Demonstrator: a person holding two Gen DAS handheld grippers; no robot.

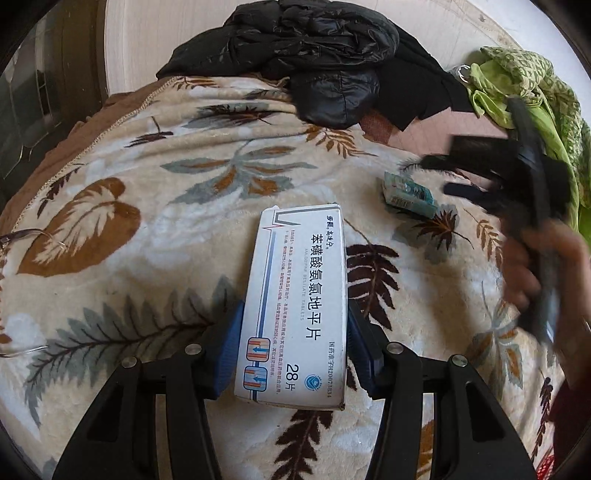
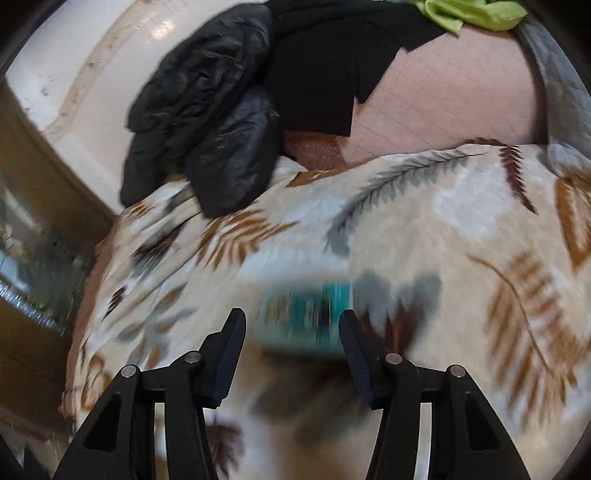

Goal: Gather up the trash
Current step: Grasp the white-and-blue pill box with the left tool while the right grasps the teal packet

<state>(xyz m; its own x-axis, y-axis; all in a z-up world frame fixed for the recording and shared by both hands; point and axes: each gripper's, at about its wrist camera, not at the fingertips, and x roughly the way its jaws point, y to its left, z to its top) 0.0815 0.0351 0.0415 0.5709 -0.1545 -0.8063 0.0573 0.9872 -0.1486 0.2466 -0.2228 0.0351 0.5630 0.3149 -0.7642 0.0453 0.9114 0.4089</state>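
Left wrist view: left tongs (image 1: pixel 293 332) clamped on a white pill box (image 1: pixel 295 299), blue pads pressing both long sides. Box held lengthwise, printed face up, its far end reaching out over a leaf-print blanket (image 1: pixel 155 192). Blanket covers a bed. A small teal carton (image 1: pixel 406 194) lies on the blanket to the right, apart from the white box. Right tongs (image 1: pixel 476 175) come in from the right edge, blurred, tips near the teal carton but not touching it in this view; a hand (image 1: pixel 532 273) grips the handle. At the far edge of the blanket, a black jacket (image 1: pixel 317 48) in a heap. Green cloth (image 1: pixel 517 81) at far right. Wire-frame glasses (image 1: pixel 22 236) at the left edge on the blanket.

Right wrist view: heavy motion blur. Right tongs (image 2: pixel 291 332) stand apart. The teal carton (image 2: pixel 306 314) lies on the blanket (image 2: pixel 443 240) between and just beyond the tips, closer to the right finger; pads do not press on it. Black jacket (image 2: pixel 207 122) upper left, green cloth (image 2: pixel 472 14) at the top edge. Pink sheet (image 2: pixel 454 92) shows past the blanket.
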